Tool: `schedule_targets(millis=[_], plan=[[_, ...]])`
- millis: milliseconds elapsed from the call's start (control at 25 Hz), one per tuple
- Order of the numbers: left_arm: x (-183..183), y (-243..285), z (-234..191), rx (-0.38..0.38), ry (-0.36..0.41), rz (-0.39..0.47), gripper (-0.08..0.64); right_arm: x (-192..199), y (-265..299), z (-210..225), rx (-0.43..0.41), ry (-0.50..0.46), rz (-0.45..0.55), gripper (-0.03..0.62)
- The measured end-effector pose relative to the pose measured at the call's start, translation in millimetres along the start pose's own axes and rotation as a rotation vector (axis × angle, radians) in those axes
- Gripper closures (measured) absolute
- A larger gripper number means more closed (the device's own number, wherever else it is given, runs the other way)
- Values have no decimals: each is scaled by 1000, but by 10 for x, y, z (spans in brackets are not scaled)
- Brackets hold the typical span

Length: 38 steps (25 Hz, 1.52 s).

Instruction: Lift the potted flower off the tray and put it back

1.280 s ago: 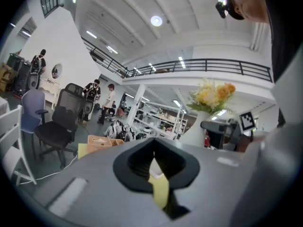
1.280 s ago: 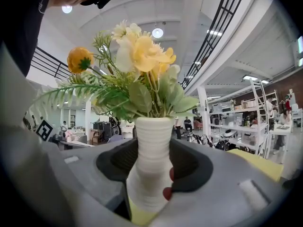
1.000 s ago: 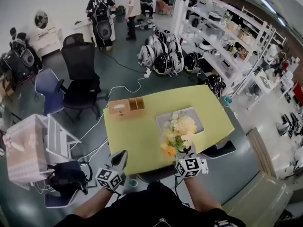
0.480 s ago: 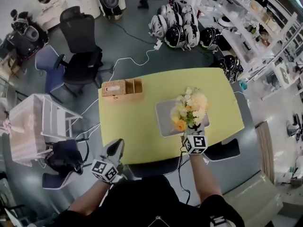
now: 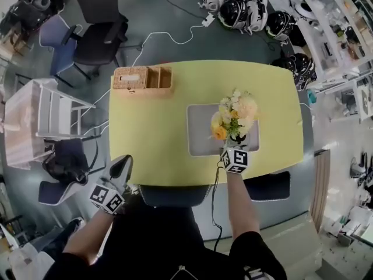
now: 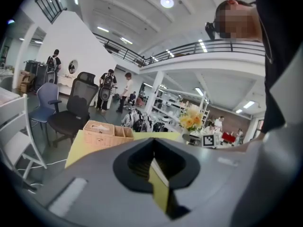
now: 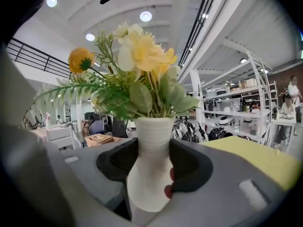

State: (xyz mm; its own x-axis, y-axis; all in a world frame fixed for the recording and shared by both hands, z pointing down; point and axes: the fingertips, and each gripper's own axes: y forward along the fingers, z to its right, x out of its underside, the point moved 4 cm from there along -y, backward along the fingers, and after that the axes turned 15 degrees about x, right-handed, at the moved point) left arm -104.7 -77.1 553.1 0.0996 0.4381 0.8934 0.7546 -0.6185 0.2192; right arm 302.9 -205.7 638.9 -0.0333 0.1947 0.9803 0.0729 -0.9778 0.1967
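The potted flower point(image 5: 234, 116), a yellow, white and orange bunch in a white ribbed vase point(image 7: 150, 171), stands upright over the right part of the grey tray point(image 5: 200, 130) on the yellow-green table point(image 5: 151, 139). My right gripper point(image 5: 236, 143) is shut on the vase's narrow waist, its pads point(image 7: 187, 167) pressing both sides. Leaves hide the vase's foot, so I cannot tell whether it rests on the tray. My left gripper point(image 5: 121, 165) hangs off the table's near left corner, jaws together and holding nothing; in the left gripper view the left gripper point(image 6: 152, 161) shows only a thin slit.
A wicker box point(image 5: 143, 79) with compartments sits at the table's far left. A white cart point(image 5: 35, 121) and office chairs point(image 5: 93, 34) stand to the left. Helmets point(image 5: 245, 7) lie on the floor beyond the table. A seat point(image 5: 271, 186) is at the near right edge.
My right gripper has carried the flower from the table's near edge forward over the tray and lower. My left gripper has drifted left and down, away from the table.
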Motion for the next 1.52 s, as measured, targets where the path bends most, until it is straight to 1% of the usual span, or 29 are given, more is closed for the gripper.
schedule_targets(millis=[200,320,440,640,760,960,1080,1200,1360,1440,1520], plan=[[47,59,-72,-27,-17,-21,554,243,106,17,-3,-29,-9,379],[81,49,-118,-50,-25,-28,552,360,125,38,2,-30,-17,379],[174,36,-148,-61,-34,-41,552,439,113,39,0,-39,0,377],[298,6,-109,-51,-48,-67,552,508,117,-66,-19,-77,21,368],[303,-33,-82,-44,-44,-67,552,512,131,-91,-5,-83,19,365],[264,-132,-77,-29,-32,-66,552,583,116,-74,17,-61,-18,339],[250,-243,-127,-15,-26,-62,552,572,45,-54,39,-36,-17,327],[243,-365,-188,11,-26,-53,552,494,-156,-48,74,-19,-3,316],[222,-589,-311,55,-11,-46,552,504,-685,-127,137,9,-27,321],[182,-712,-390,73,3,-44,552,428,-1031,-205,176,43,-39,367],[118,-865,-458,87,15,-37,554,274,-1421,-383,190,74,-38,424]])
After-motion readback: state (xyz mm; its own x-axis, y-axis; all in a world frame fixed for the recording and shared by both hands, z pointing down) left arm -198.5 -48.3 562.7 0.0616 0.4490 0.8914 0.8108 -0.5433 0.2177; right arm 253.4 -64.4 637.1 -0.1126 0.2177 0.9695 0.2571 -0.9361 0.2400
